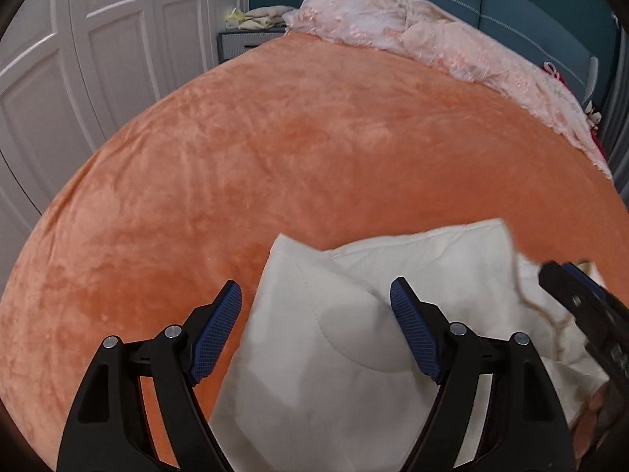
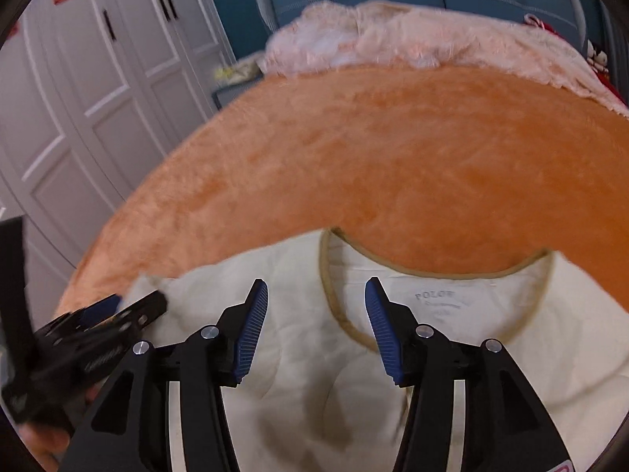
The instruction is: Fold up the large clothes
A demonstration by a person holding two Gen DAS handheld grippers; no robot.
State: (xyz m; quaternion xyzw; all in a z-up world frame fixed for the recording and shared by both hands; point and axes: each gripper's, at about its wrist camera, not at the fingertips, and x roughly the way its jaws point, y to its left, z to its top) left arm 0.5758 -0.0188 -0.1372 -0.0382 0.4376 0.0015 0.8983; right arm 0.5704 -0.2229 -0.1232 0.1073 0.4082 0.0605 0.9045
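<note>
Nearest the lens, the left claw [image 1: 314, 303] stands wide apart over a cream quilted jacket with a tan-bound round neckline [image 2: 306, 362], clamping nothing. The right claw [image 2: 316, 299] is also parted and empty, hovering just short of the collar at twelve o'clock. The jacket lies on the orange plush bed cover [image 1: 275, 157], one flap laid over its body, cloth rumpled at three o'clock; folding looks barely begun. Beyond, a pale pink fluffy blanket [image 1: 393, 27] is heaped at twelve o'clock.
</note>
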